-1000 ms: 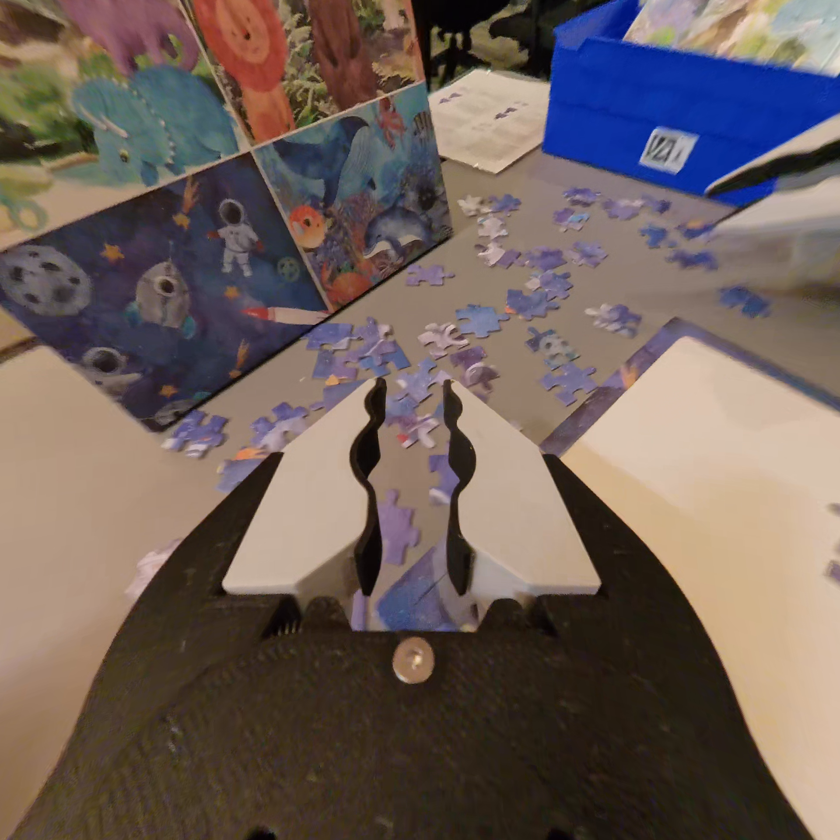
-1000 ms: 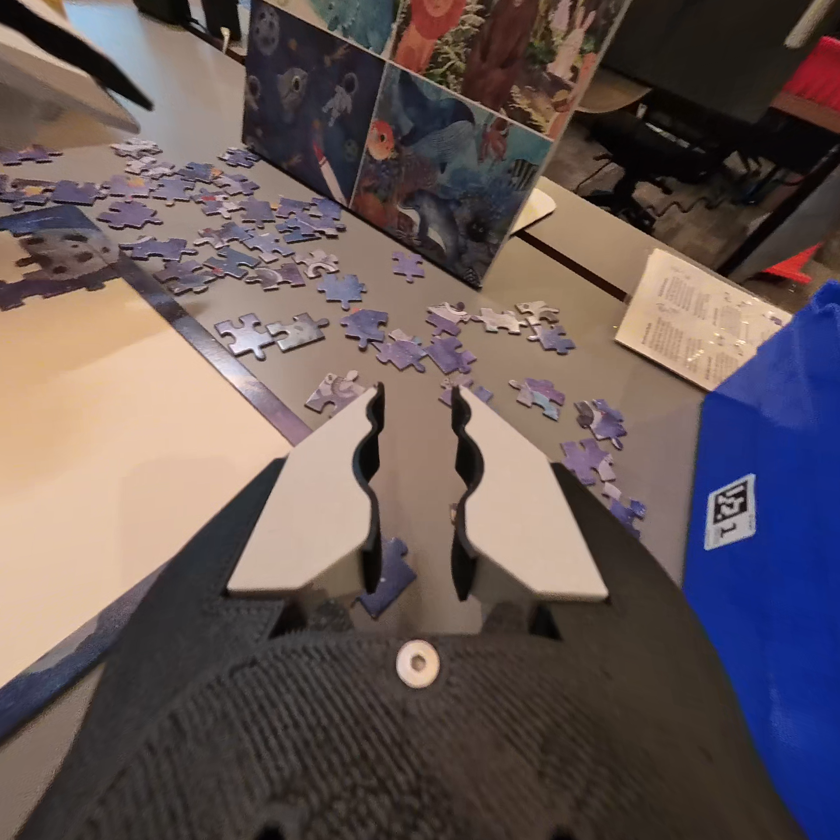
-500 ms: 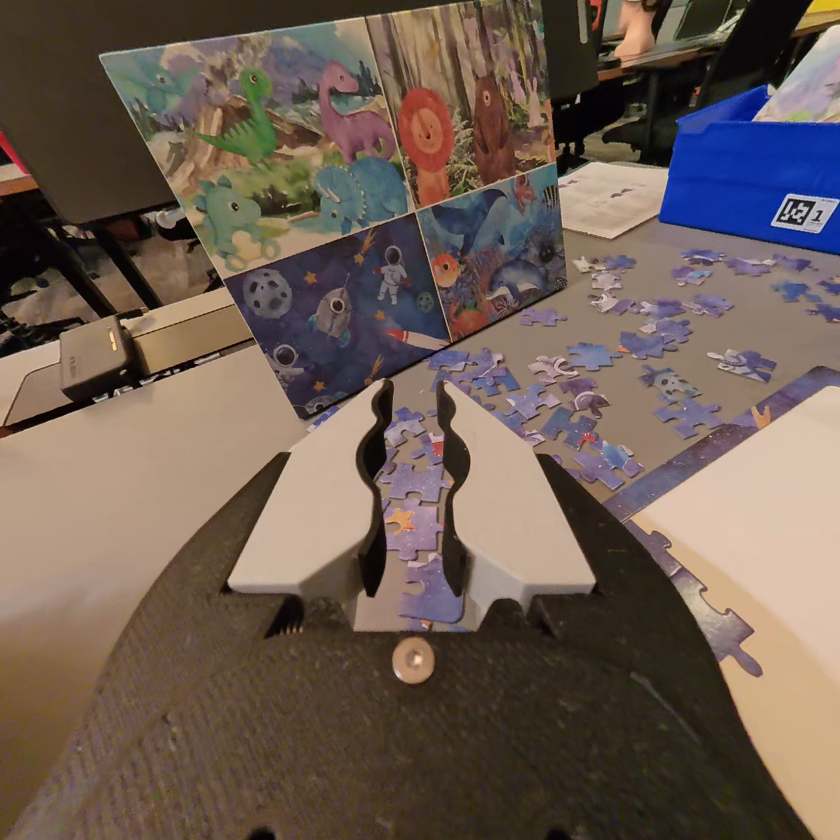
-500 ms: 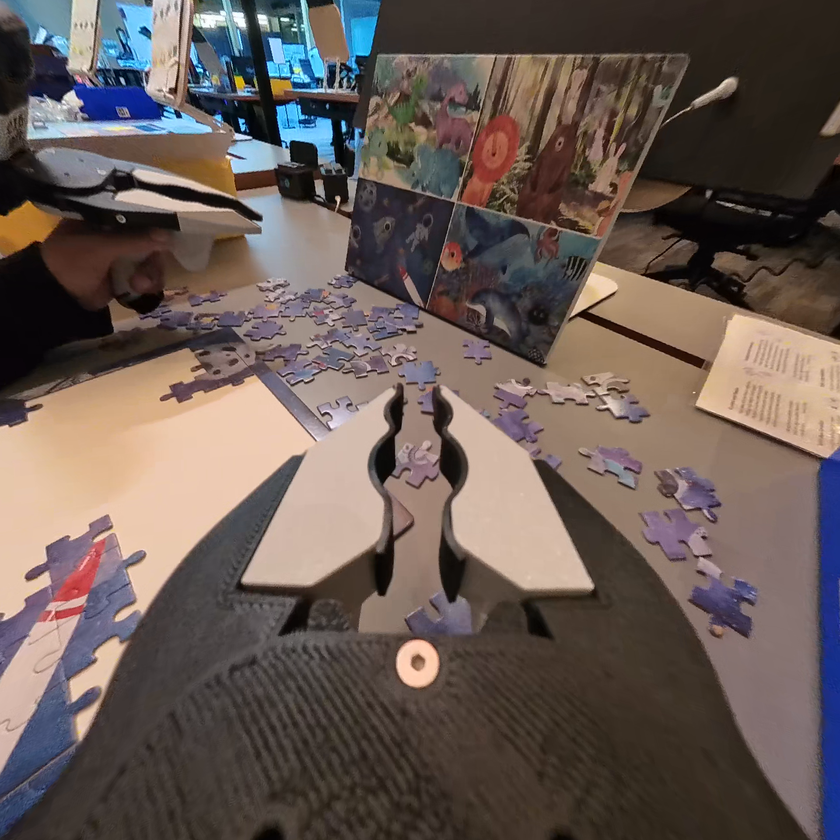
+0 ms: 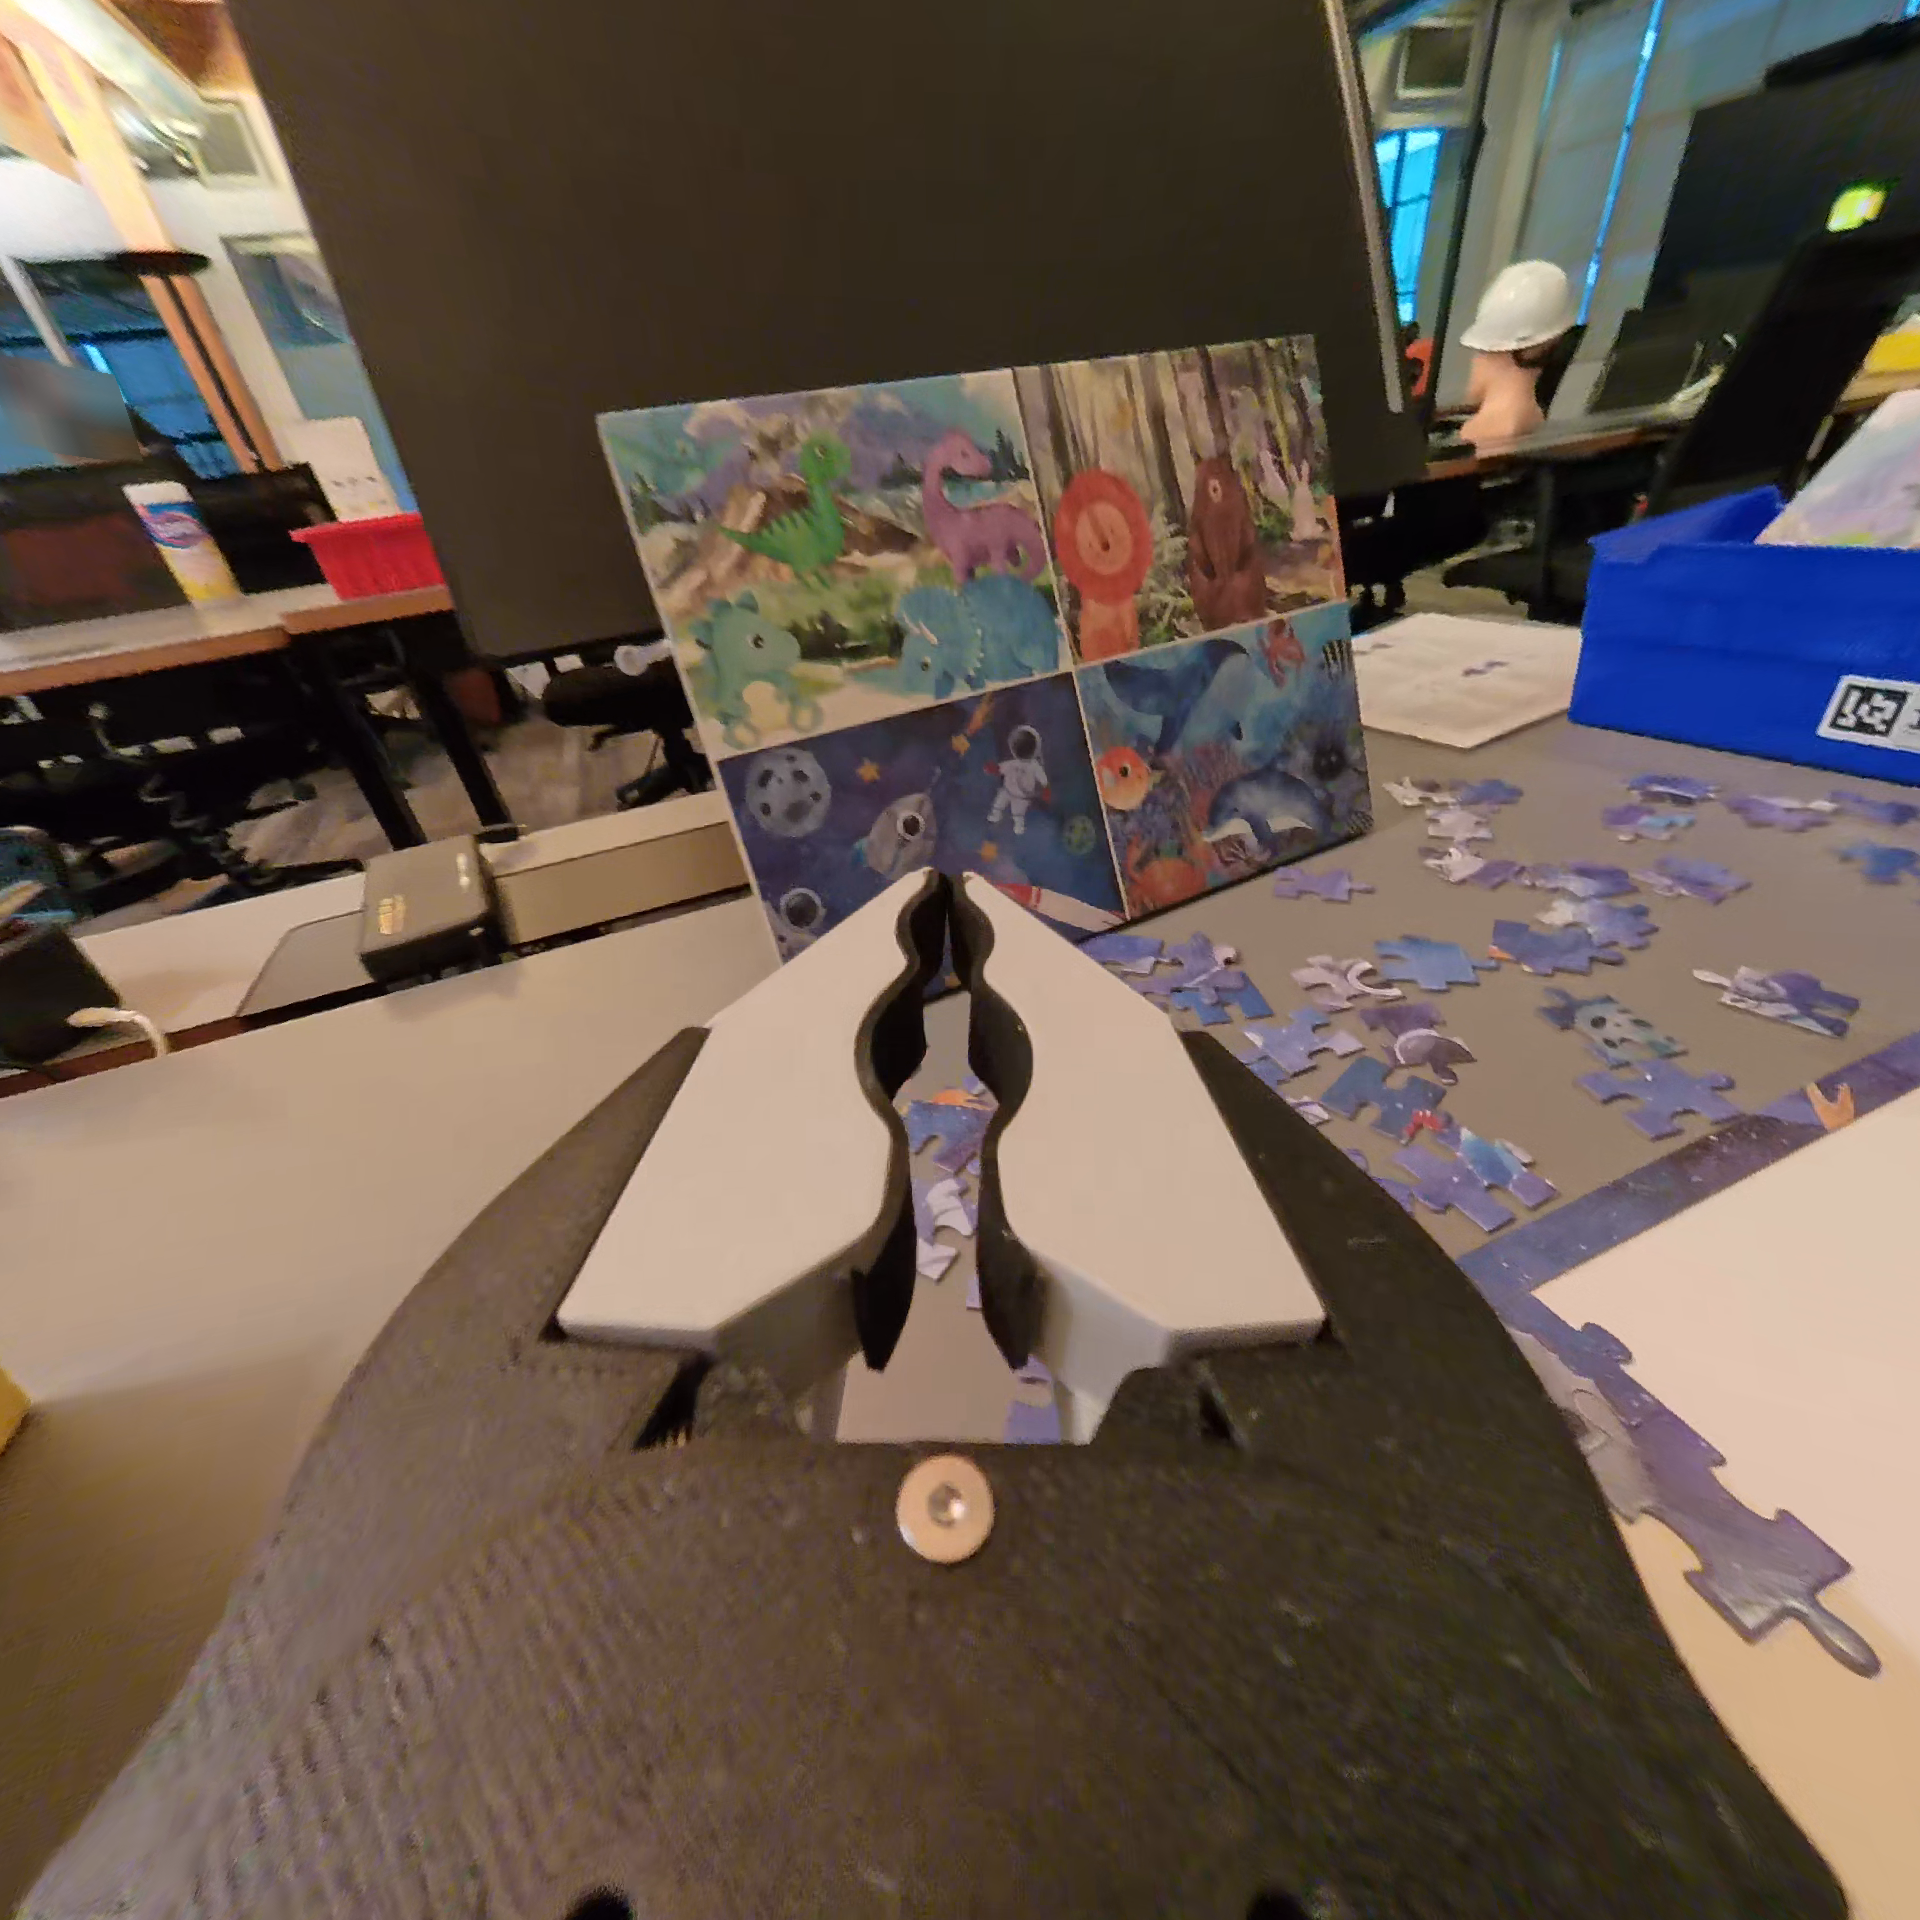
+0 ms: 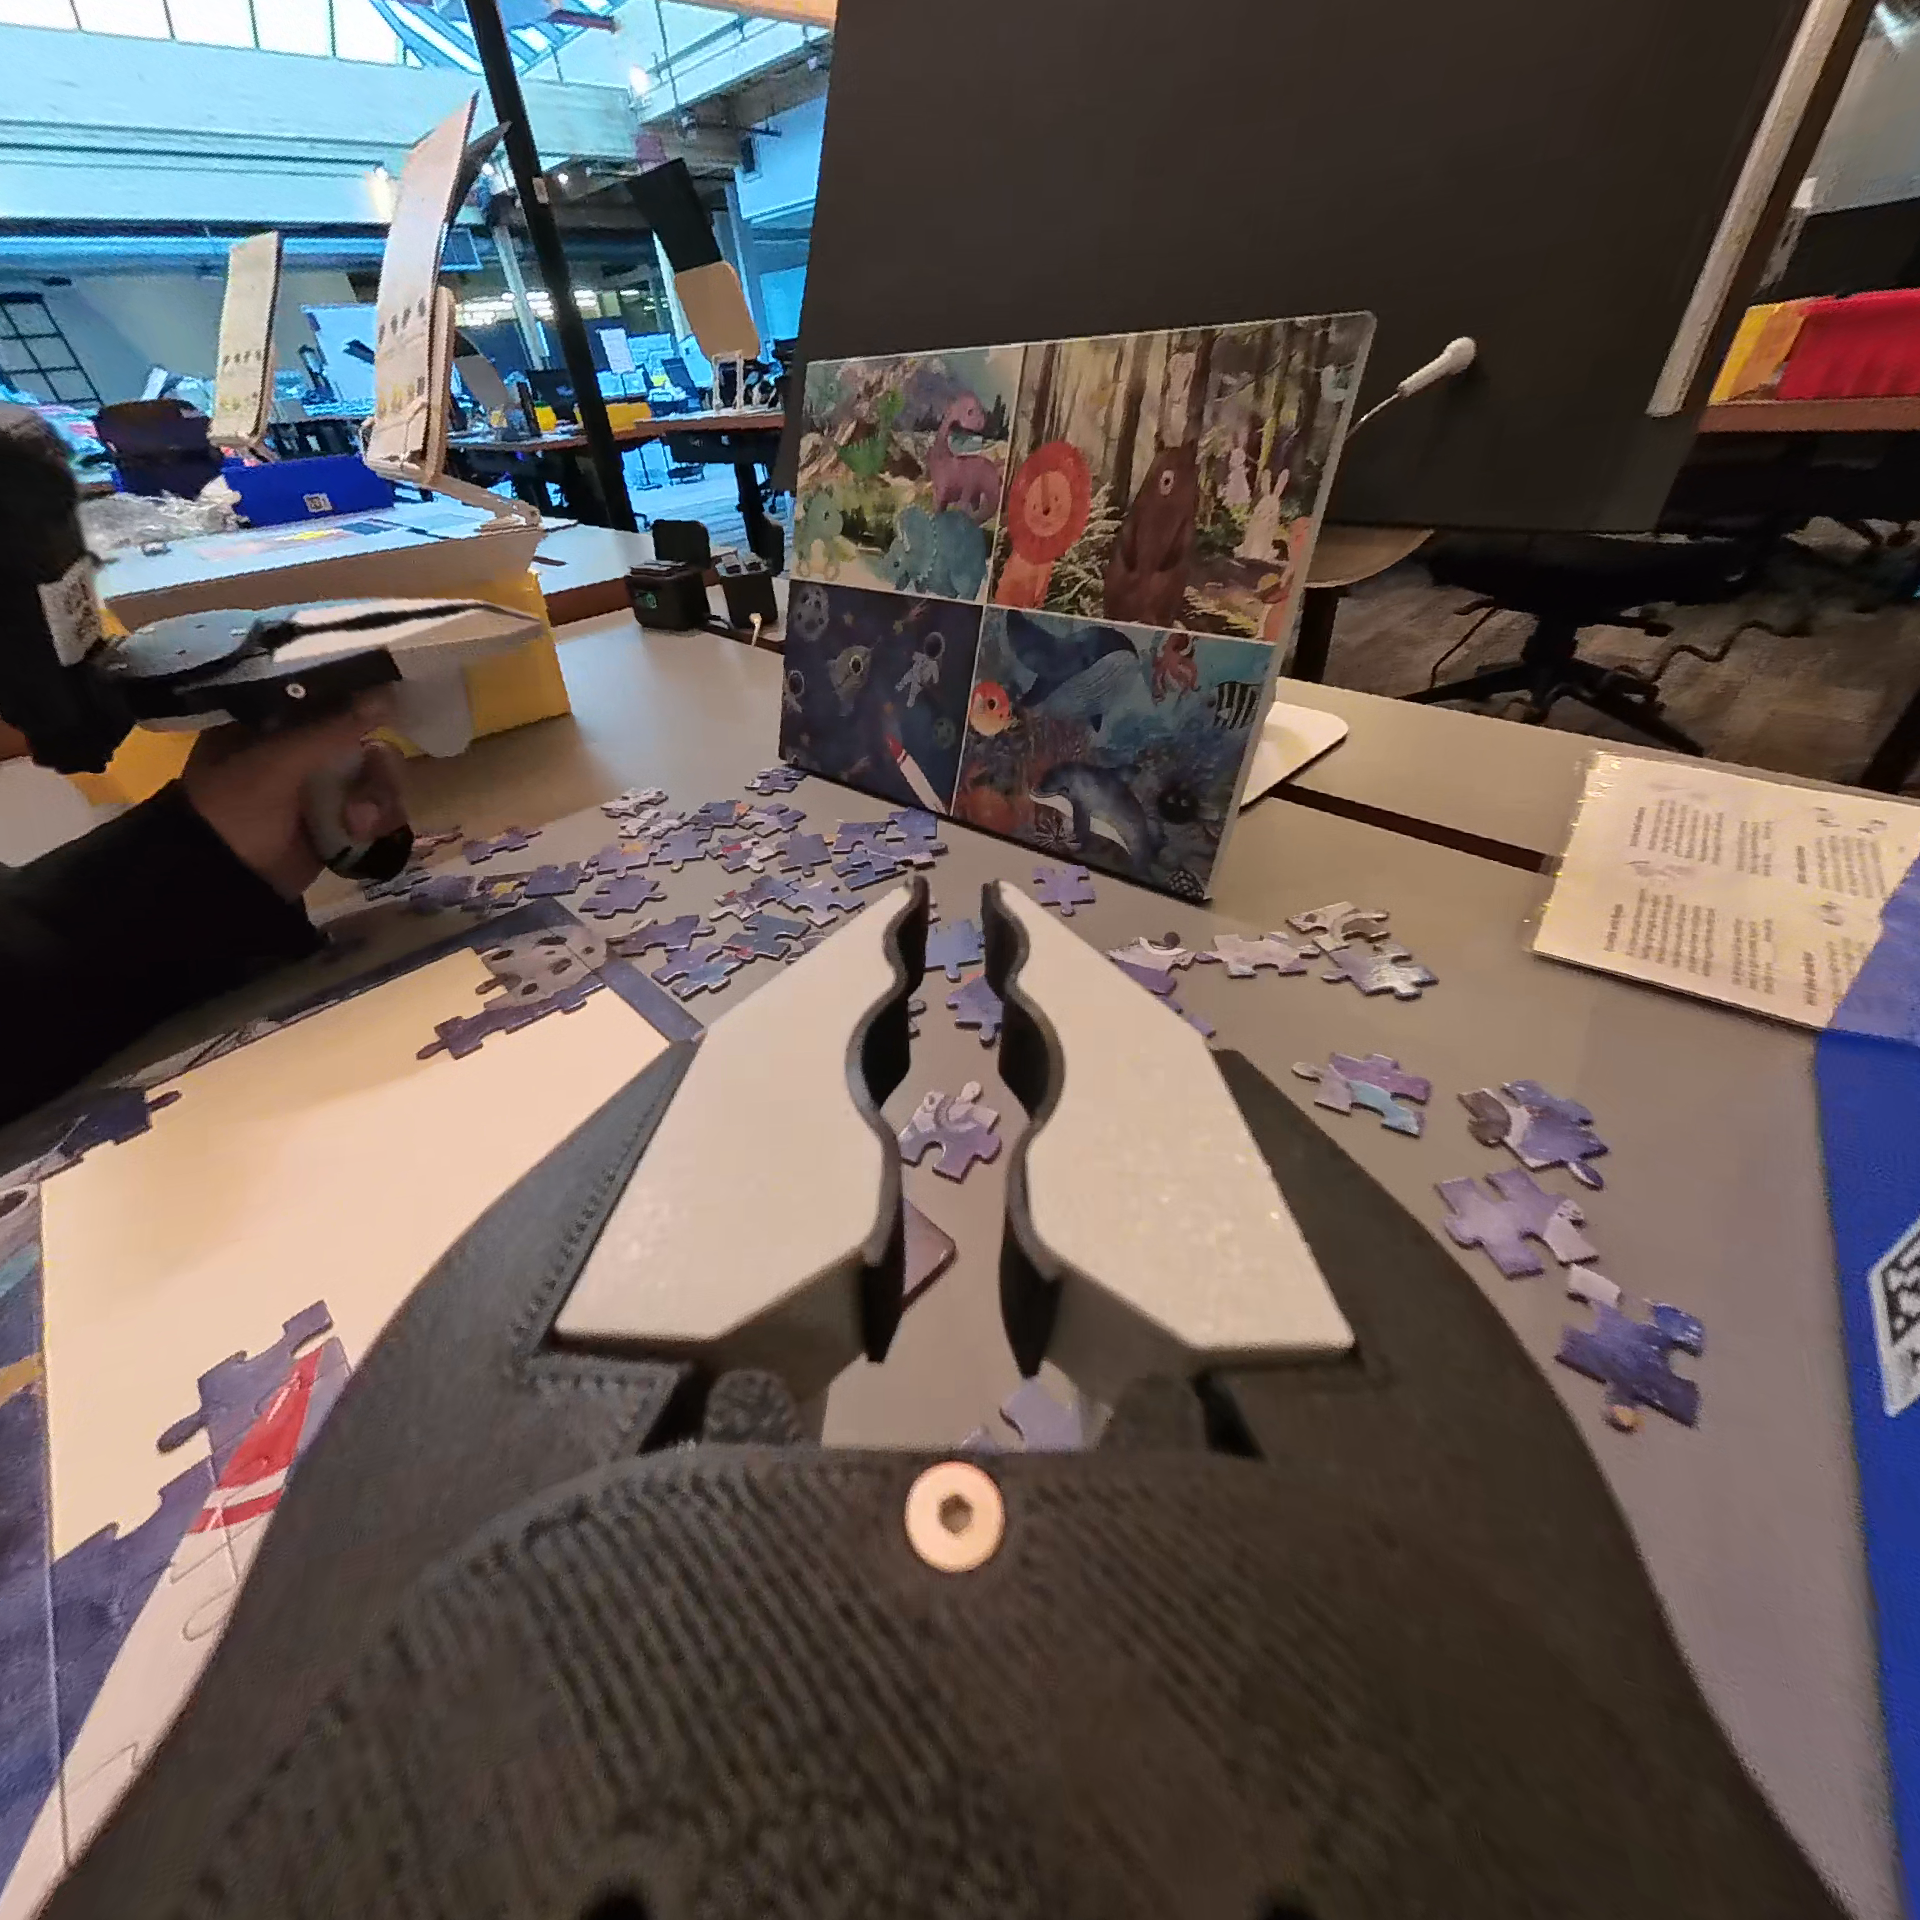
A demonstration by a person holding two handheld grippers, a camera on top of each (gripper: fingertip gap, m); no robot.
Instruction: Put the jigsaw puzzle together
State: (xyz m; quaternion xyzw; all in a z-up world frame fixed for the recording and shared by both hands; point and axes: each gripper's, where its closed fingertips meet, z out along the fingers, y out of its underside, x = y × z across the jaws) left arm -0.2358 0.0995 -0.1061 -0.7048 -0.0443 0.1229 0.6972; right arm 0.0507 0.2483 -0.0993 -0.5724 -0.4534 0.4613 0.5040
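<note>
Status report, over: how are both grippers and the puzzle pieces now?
Left gripper fingers shut, nothing held. Right gripper fingers slightly apart, nothing held. Loose puzzle pieces flat on grey table, below both. Picture board upright ahead.

Left gripper (image 5: 948, 883): fingertips are being held together on nothing, above loose blue-purple puzzle pieces (image 5: 1392, 1049) at frame centre. Right gripper (image 6: 954, 904): jaws are being held slightly apart, empty, over scattered pieces (image 6: 951, 1127). Partly assembled puzzle board (image 6: 343, 1122) is lying at lower left; picture box (image 6: 1060, 603) is standing upright at centre.
</note>
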